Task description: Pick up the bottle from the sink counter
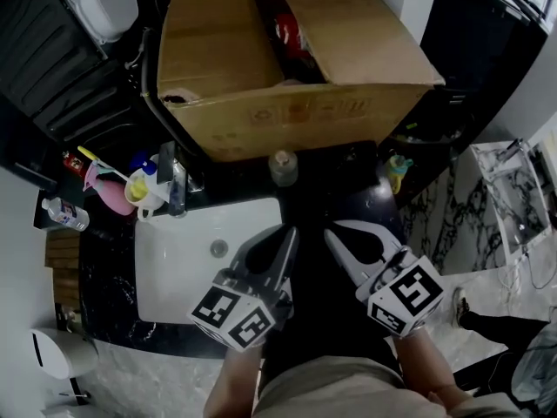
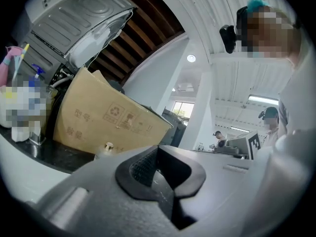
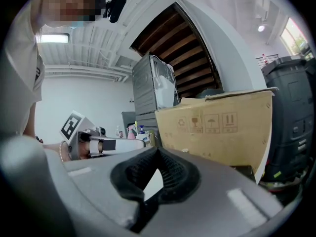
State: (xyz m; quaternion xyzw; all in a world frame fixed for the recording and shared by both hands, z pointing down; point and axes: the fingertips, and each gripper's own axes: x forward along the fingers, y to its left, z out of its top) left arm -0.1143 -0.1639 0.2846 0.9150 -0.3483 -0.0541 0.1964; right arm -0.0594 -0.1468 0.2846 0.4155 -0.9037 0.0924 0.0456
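Note:
A small grey bottle point(image 1: 283, 165) with a pale cap stands on the dark counter point(image 1: 339, 181), between the white basin point(image 1: 174, 268) and the cardboard box point(image 1: 287, 59). The left gripper view shows this bottle point(image 2: 105, 149) in front of the box. My left gripper point(image 1: 291, 232) hovers over the basin's right edge, short of the bottle, jaws shut and empty. My right gripper point(image 1: 332, 232) sits beside it over the counter, also shut with nothing held. Both point toward the box. In their own views the left gripper point(image 2: 158, 149) and right gripper point(image 3: 158, 149) show pads meeting.
A faucet point(image 1: 177, 185), a pink spray bottle point(image 1: 109, 190) and a yellow cup point(image 1: 139, 188) crowd the basin's far left. A clear bottle point(image 1: 65, 213) lies further left. A small yellow-green bottle point(image 1: 398, 171) stands at the counter's right. Other people point(image 2: 217, 137) are behind.

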